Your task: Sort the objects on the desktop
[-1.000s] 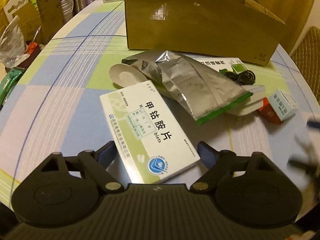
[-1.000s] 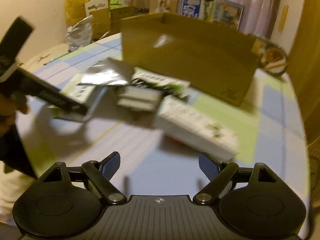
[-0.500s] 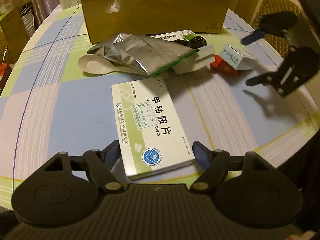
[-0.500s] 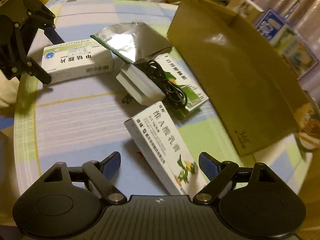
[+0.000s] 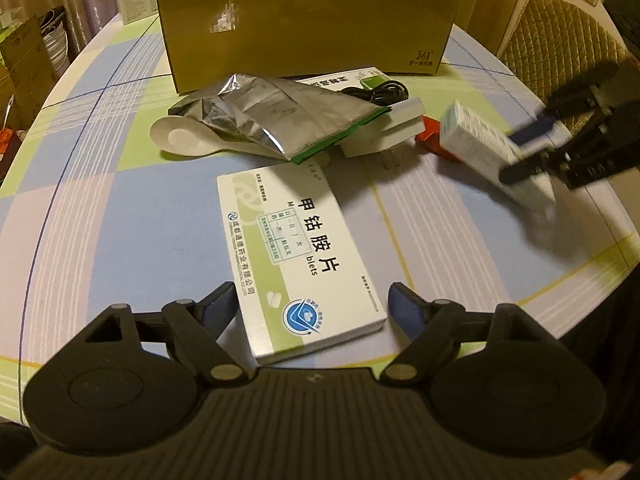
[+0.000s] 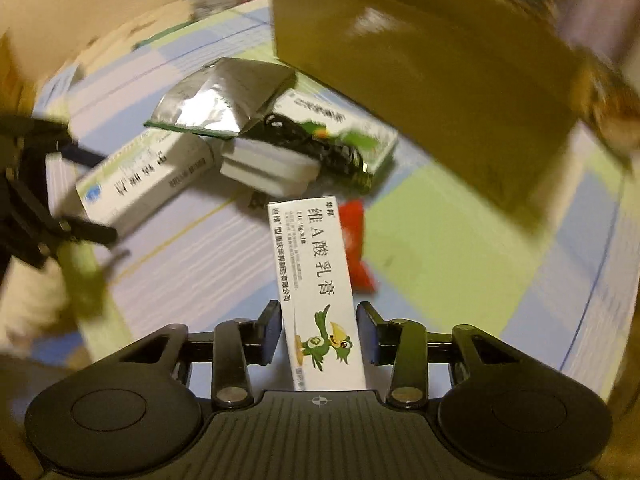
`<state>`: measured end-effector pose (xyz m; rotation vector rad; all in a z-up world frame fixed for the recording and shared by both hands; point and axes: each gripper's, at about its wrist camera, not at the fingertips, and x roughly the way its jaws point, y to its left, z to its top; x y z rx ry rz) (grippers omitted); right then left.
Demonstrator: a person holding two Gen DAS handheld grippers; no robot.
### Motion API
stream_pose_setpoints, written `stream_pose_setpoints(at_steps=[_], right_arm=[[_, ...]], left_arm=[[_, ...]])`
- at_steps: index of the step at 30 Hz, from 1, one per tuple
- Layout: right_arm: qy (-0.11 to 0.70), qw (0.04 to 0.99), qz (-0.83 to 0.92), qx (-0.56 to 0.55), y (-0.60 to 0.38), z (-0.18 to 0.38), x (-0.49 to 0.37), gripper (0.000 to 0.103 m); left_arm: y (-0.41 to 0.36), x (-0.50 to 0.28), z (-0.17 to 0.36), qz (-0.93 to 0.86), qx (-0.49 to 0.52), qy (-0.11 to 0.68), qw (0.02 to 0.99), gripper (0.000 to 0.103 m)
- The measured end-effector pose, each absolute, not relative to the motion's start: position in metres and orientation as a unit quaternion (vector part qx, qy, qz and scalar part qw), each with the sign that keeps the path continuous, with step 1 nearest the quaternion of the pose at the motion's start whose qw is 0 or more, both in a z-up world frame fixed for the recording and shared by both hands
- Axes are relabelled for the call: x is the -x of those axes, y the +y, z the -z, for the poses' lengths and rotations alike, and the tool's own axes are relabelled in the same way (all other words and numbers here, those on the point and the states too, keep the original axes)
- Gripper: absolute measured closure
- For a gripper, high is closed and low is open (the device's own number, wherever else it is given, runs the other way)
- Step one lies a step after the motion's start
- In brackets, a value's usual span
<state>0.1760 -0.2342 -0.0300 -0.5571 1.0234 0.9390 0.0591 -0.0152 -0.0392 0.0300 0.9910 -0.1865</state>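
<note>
The cardboard box (image 6: 440, 92) is motion-blurred and cut off at the top, and the red packet (image 6: 357, 248) is half hidden

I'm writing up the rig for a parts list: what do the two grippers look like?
Both match. The left gripper and right gripper have matte black bodies with ribbed centres, two round side housings with triangular cut-outs, silver pivot pins, black linkage bars and blue finger pads. A small crosshair mark sits at the centre. No cables or sleeves show.

Four medicine boxes (image 5: 300, 256), one pouch (image 5: 280, 116)
</note>
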Motion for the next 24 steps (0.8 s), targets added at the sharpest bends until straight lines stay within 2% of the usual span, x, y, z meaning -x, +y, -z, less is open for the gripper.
stream_pose_setpoints(at_steps=[5, 16, 21, 24], right_arm=[[0.515, 0.749, -0.385, 0.159, -0.234, 0.024, -0.145, 0.067], [0.463, 0.811, -0.332, 0.134, -0.239, 0.037, -0.112, 0.062], [0.448, 0.829, -0.313, 0.116, -0.239, 0.04, -0.107, 0.062], [0.439, 0.837, -0.308, 0.106, -0.24, 0.041, -0.103, 0.062]], left_arm=[[-0.017, -0.057, 0.037, 0.081, -0.013, 0.47, 0.879, 0.018], [-0.028, -0.077, 0.038, 0.041, -0.024, 0.457, 0.888, 0.017], [-0.025, -0.085, 0.046, 0.022, -0.024, 0.467, 0.884, 0.032], [-0.023, -0.078, 0.043, 0.028, -0.022, 0.466, 0.884, 0.034]])
